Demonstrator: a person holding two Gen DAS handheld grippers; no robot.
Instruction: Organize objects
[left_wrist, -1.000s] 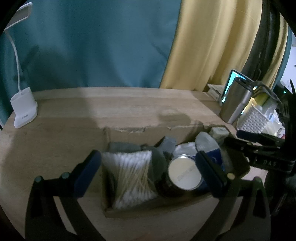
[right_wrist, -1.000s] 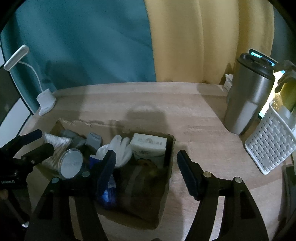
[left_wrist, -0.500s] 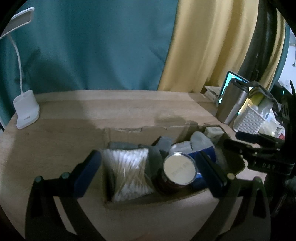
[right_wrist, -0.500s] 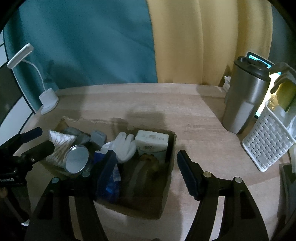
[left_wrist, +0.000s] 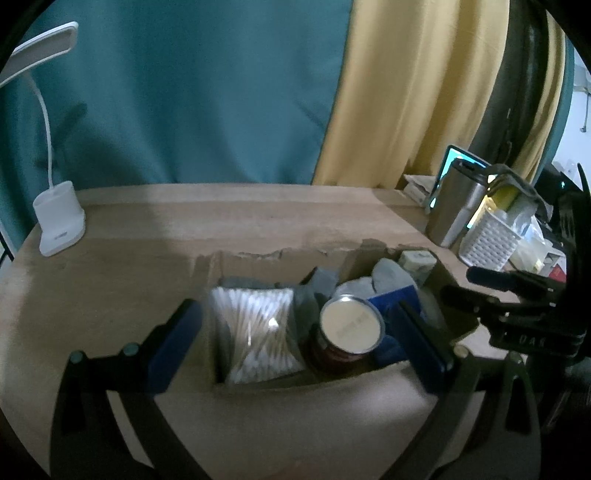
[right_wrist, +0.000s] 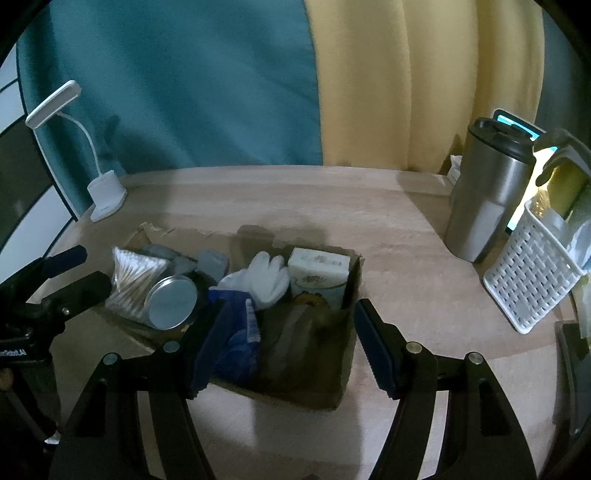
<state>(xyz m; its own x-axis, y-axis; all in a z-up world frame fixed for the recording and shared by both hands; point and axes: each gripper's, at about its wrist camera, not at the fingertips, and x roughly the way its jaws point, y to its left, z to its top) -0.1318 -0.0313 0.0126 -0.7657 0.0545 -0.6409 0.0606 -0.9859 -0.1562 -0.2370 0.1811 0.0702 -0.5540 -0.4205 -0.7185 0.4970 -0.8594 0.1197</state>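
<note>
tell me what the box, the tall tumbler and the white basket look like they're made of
Box: plain brown cardboard, matte, with a ragged torn top edge. Tumbler: likely brushed stainless steel, grey with a dull sheen, under a black lid that looks plastic. Basket: white moulded plastic by its regular grid of holes.

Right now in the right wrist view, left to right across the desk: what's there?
desk lamp → cotton swabs → round tin → white glove → white carton → steel tumbler → white basket
</note>
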